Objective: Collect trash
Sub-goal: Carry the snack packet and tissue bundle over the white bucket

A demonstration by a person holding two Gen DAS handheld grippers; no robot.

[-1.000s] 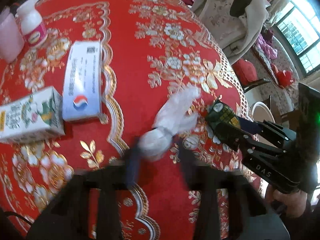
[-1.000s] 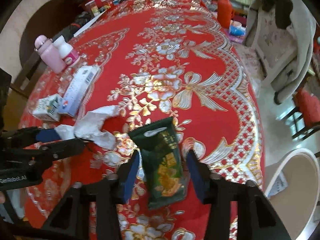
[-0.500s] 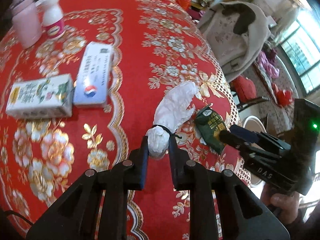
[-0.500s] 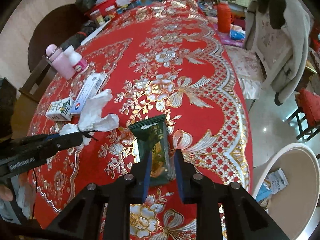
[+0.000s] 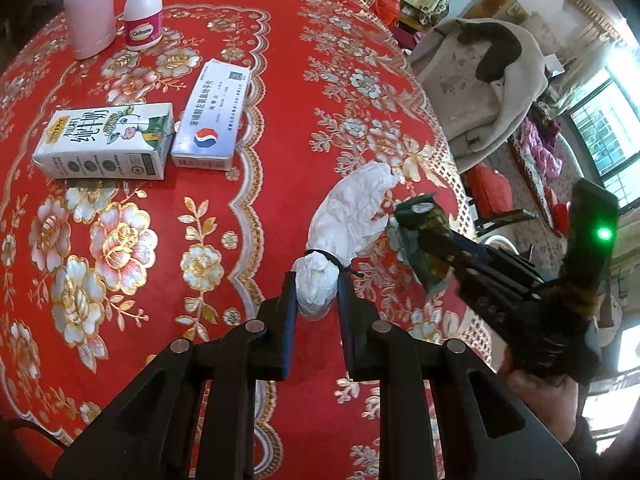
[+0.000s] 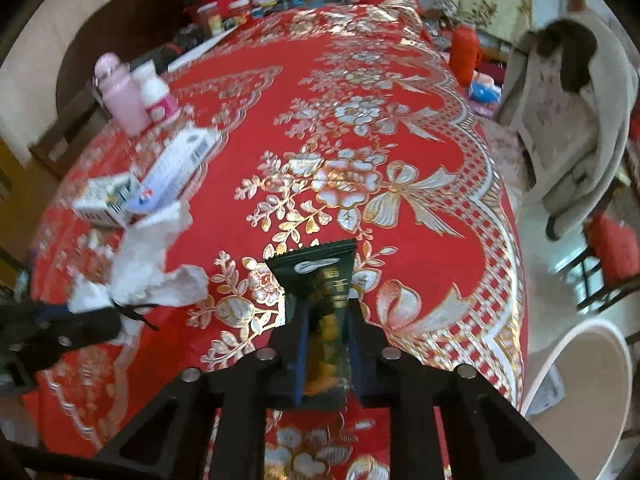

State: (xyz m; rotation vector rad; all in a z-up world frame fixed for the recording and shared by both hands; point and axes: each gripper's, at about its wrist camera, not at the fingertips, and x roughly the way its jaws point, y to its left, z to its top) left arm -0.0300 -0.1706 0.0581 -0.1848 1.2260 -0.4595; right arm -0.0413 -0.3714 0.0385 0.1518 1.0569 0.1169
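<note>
1. Step: both pieces of trash are gripped and ready to carry off the red tablecloth (image 5: 248, 240); judging by the setup, the next move is over to the white bin (image 6: 580, 392), low and right of the right gripper.
2. Left gripper (image 5: 316, 292): jaws nearly closed, pinching the knotted end of the white tissue wad (image 5: 344, 220); the rest of the wad sticks out ahead of the fingers.
3. Right gripper (image 6: 326, 340): jaws have just closed fully, clamping the green snack wrapper (image 6: 320, 276); its top edge pokes out ahead.
4. Tissue is crumpled and soft, tied with a black band. Wrapper is glossy dark green and flat.
5. Left behind, ahead-left of the left gripper: milk carton (image 5: 108, 140), white box (image 5: 212, 120), 2 bottles (image 5: 116, 12).
</note>
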